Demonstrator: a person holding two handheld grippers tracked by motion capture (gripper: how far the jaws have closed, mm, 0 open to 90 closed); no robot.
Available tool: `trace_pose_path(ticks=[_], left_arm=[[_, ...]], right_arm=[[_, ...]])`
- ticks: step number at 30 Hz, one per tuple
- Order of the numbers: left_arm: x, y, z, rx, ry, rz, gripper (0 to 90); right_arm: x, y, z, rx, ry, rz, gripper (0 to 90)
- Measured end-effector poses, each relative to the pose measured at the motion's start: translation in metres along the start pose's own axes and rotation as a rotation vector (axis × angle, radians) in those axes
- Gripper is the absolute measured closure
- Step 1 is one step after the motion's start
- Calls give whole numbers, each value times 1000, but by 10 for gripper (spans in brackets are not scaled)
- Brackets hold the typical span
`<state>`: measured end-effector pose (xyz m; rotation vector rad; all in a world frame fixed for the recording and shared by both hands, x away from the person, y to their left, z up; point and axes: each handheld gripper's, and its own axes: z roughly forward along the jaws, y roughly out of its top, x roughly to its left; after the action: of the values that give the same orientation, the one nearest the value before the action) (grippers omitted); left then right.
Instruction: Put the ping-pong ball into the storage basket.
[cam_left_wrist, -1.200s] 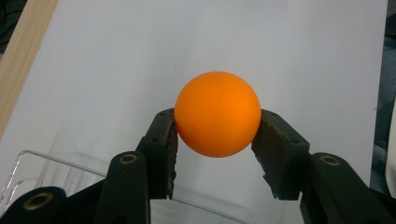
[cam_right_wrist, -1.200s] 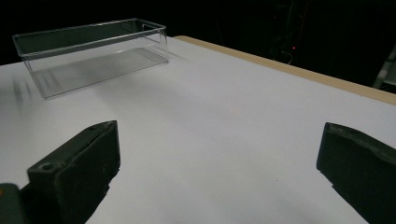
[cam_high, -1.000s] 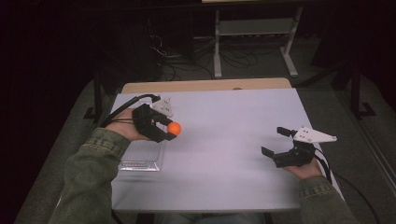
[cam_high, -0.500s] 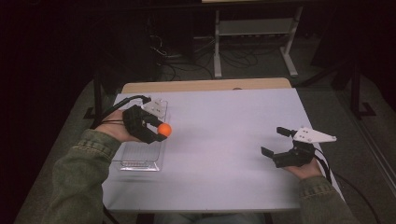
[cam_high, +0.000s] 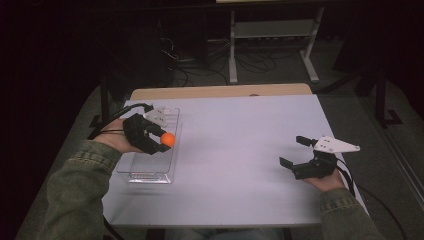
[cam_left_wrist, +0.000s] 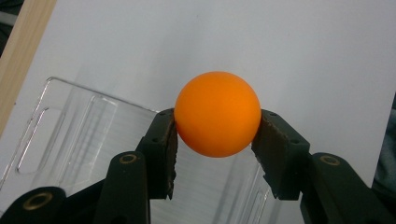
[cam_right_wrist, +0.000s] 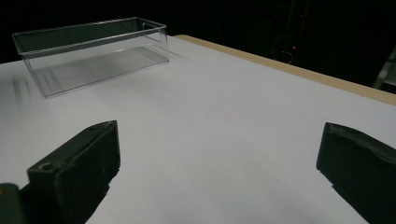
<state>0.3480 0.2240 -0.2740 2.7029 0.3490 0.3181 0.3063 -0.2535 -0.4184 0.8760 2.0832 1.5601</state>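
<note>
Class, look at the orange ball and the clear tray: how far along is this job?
Done: the left gripper has the orange ball clamped. In hand: it holds the ball above the clear tray. Left: release it inside. The right gripper rests open on the white table.

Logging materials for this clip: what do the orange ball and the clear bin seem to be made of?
Orange ball: looks like smooth matte plastic, evenly coloured with only soft shading; it keeps its round shape between the left gripper's pads, so probably rigid, perhaps hollow.
Clear bin: likely hard transparent plastic, glossy; the table shows through its walls, its edges catch light, and its floor looks ribbed.
</note>
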Motion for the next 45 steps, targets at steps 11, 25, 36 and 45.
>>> trace_pose_path(ticks=[11,25,36,45], left_arm=[[5,-9,-6,43,24,3,509],[16,-22,-16,39,65,-45,509],[15,-27,-8,57,47,-40,509],[15,-30,0,65,32,-47,509]], right_arm=[[0,0,1,4,0,-2,0],[0,0,1,4,0,-3,0],[0,0,1,1,-3,-6,0],[0,0,1,4,-2,-4,0]])
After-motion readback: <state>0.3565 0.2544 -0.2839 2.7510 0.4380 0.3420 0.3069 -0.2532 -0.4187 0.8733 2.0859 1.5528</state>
